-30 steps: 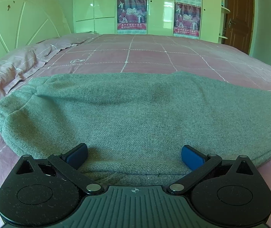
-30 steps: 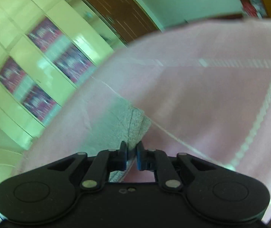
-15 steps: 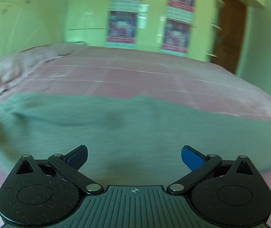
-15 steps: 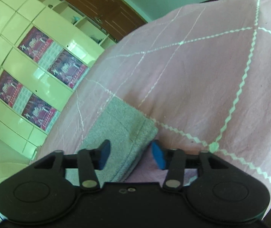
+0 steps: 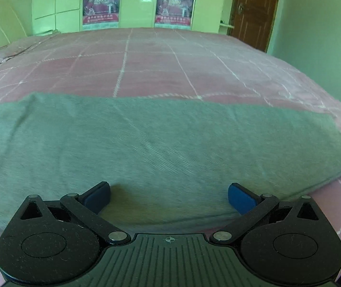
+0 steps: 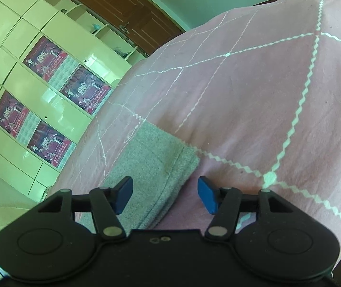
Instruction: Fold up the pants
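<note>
Only writing I can make out is "200" on the posters (image 5: 101, 3) stuck to the pale wardrobe doors (image 5: 55, 2); the rest of the print is too small to read. I count two posters in the top centre of my left view and four down the left side of my right view. One brown door (image 5: 256, 9) sits top right of the left view.

The grey pants (image 5: 160, 148) lie flat as one long band across the middle of the left view, on the pink checked bedspread (image 5: 170, 62). My left gripper (image 5: 169, 195) has its two blue pads wide apart over the near edge, holding nothing.

In the right view the pants' hem end (image 6: 156, 162) sits lower centre. My right gripper (image 6: 165, 196) is spread too, one pad over the cloth, the other over the bedspread, neither pressing.
</note>
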`<state>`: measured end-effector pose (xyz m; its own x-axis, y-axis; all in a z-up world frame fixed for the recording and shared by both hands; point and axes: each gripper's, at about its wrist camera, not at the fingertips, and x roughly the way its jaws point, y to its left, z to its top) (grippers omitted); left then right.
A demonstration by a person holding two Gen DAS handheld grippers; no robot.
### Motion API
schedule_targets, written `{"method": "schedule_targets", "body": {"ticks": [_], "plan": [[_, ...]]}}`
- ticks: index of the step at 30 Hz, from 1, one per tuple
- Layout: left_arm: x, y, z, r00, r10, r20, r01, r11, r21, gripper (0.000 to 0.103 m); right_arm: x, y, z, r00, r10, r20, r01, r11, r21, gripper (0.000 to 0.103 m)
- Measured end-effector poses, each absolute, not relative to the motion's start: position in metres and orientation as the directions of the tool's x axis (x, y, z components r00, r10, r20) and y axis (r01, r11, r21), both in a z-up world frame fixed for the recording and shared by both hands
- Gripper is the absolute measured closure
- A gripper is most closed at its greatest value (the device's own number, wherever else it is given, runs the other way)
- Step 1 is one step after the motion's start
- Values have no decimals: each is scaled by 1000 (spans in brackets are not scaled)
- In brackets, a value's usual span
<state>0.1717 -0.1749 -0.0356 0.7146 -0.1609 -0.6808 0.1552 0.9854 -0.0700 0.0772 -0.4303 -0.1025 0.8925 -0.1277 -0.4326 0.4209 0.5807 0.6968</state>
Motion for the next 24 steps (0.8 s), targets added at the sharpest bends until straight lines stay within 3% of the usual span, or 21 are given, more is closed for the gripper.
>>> {"method": "schedule_targets", "body": {"ticks": [19, 24], "plan": [[173, -208, -39, 716, -136, -685, 156, 987, -33, 0, 83, -422, -95, 878, -125, -463, 413, 688, 597, 53], [173, -209, -40, 717, -133, -684, 157, 987, -28, 0, 86, -424, -95, 879, -113, -464, 408, 683, 606, 65]]}}
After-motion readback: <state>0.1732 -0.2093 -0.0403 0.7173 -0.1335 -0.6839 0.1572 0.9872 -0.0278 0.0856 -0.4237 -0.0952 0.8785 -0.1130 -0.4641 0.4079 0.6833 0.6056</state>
